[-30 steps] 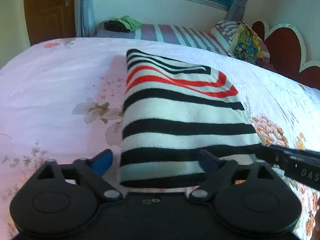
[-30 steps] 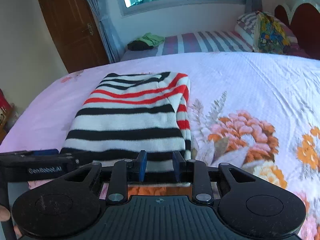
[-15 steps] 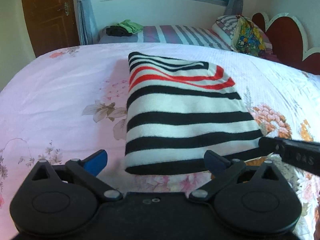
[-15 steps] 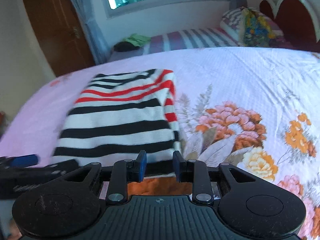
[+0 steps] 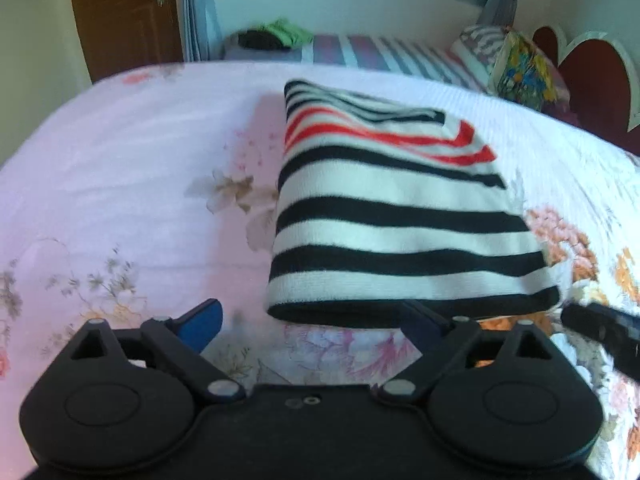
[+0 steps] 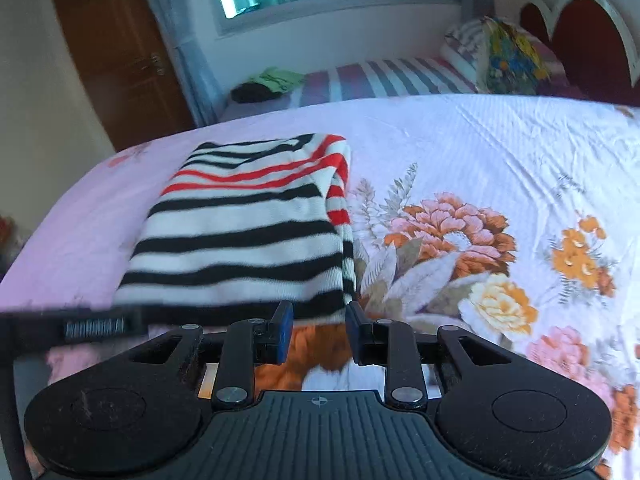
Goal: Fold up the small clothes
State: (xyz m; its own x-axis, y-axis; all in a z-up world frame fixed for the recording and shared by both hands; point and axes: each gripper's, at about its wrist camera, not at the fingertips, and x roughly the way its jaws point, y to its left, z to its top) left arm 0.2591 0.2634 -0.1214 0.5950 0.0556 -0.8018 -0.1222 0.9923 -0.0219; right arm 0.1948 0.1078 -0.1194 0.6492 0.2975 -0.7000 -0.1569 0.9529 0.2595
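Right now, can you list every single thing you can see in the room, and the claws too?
striped knit top: one, white with black and red stripes, folded, lying on the near bed
floral bedsheet: one, pale pink and white with orange flowers, covering the near bed
striped far bed: one, purple and white, under the window
green and black clothes pile: one, on the far bed
colourful patterned pillow: one, at the far bed's head
brown wooden door: one, left wall
left claw: one, black with blue pads, jaws wide, empty
right claw: one, black with blue pads, jaws narrow, empty
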